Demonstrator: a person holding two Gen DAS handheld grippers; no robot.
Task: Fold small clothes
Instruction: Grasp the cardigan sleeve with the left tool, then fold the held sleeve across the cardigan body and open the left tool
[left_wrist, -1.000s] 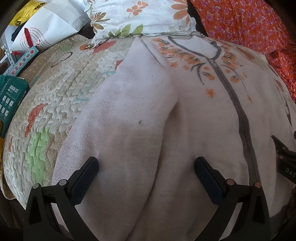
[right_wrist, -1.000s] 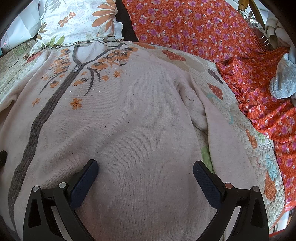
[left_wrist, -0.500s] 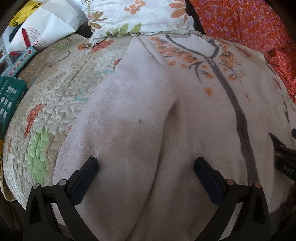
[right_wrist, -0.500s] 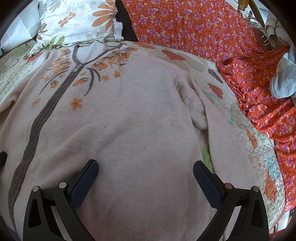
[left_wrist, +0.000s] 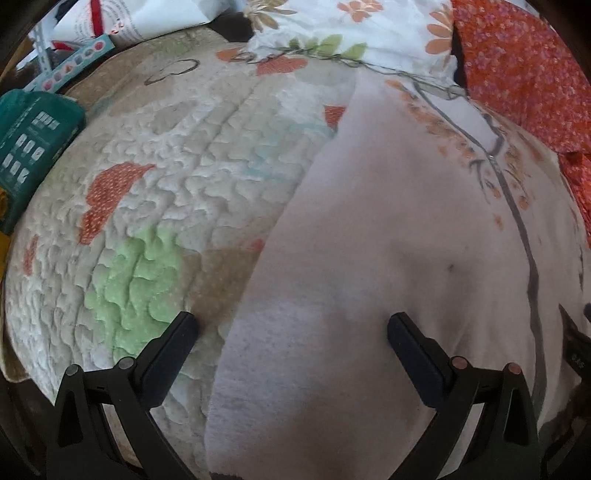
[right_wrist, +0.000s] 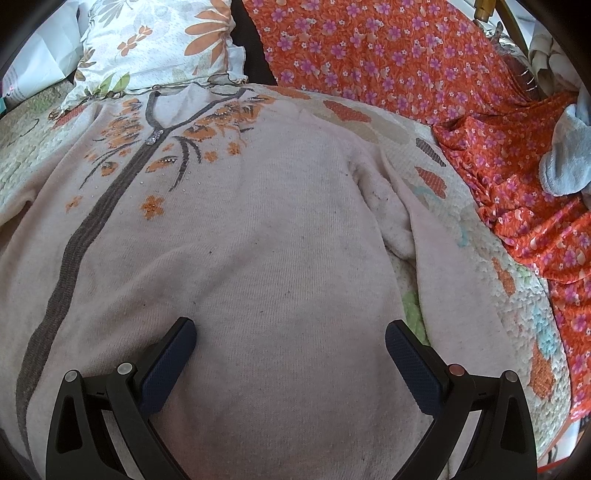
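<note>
A pale pink knit cardigan with a grey front band and orange flower embroidery lies flat, front up, on a quilted bedspread. In the left wrist view its left sleeve and side run down the frame. My left gripper is open and empty, straddling the sleeve's outer edge, one finger over the quilt. My right gripper is open and empty over the cardigan's lower right body. The right sleeve lies beside the body.
A floral pillow lies above the cardigan's collar. Orange flowered cloth covers the right side, with a pale blue garment on it. A green box and papers sit at the bed's left edge.
My left gripper has swung left, so the quilt now fills the left half of its view and the sleeve edge lies between its fingers. The right gripper has barely moved.
</note>
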